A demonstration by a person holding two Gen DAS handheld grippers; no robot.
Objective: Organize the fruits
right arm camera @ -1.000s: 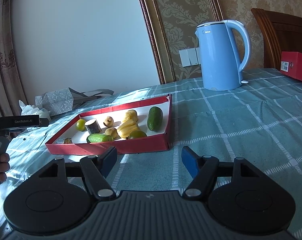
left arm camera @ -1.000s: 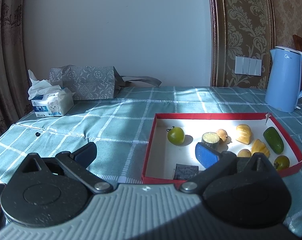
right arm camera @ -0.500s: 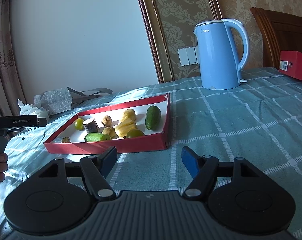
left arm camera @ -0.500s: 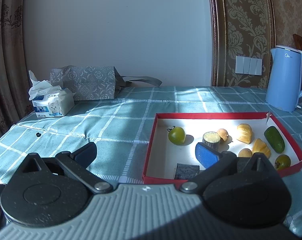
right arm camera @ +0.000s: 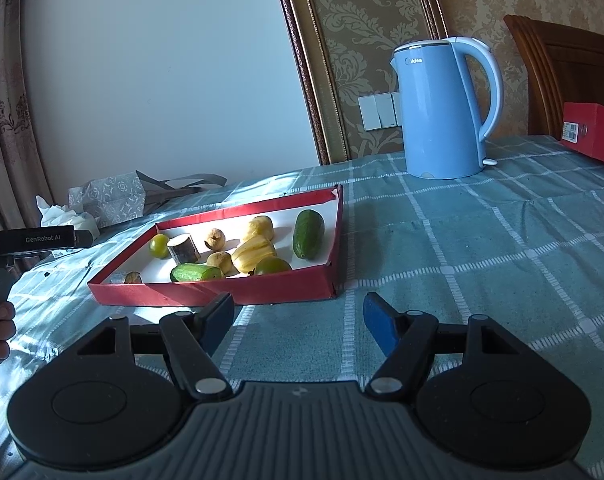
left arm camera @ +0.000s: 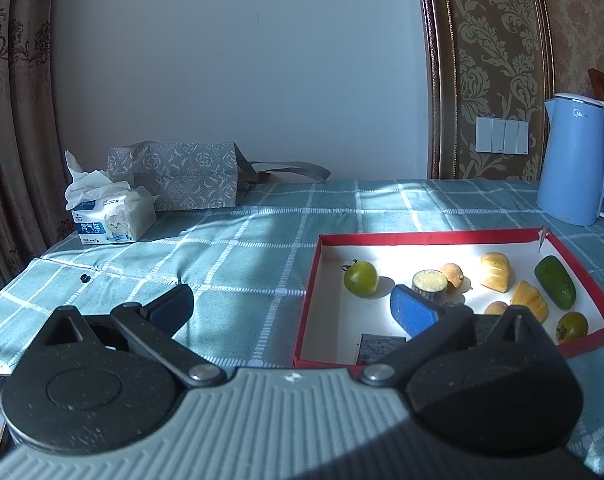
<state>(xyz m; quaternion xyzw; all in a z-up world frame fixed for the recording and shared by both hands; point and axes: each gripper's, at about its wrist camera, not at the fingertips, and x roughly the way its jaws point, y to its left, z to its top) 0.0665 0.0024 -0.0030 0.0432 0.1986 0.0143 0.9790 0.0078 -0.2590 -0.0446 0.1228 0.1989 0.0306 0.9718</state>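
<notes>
The left gripper (left arm camera: 292, 306) has its fingers spread wide and holds nothing; its right finger (left arm camera: 411, 314) reaches over the near left part of the red tray (left arm camera: 307, 300). Just past that finger lie a cut dark chunk (left arm camera: 429, 285) and a green tomato (left arm camera: 360, 278). The right gripper (right arm camera: 300, 320) is also spread and empty, low above the checked cloth (right arm camera: 481, 248). Straight ahead of its fingers sits the tray (right arm camera: 222, 292) of fruit, with the cucumber (right arm camera: 308, 234) at its right. Beyond the right finger stands a blue kettle (right arm camera: 441, 108).
</notes>
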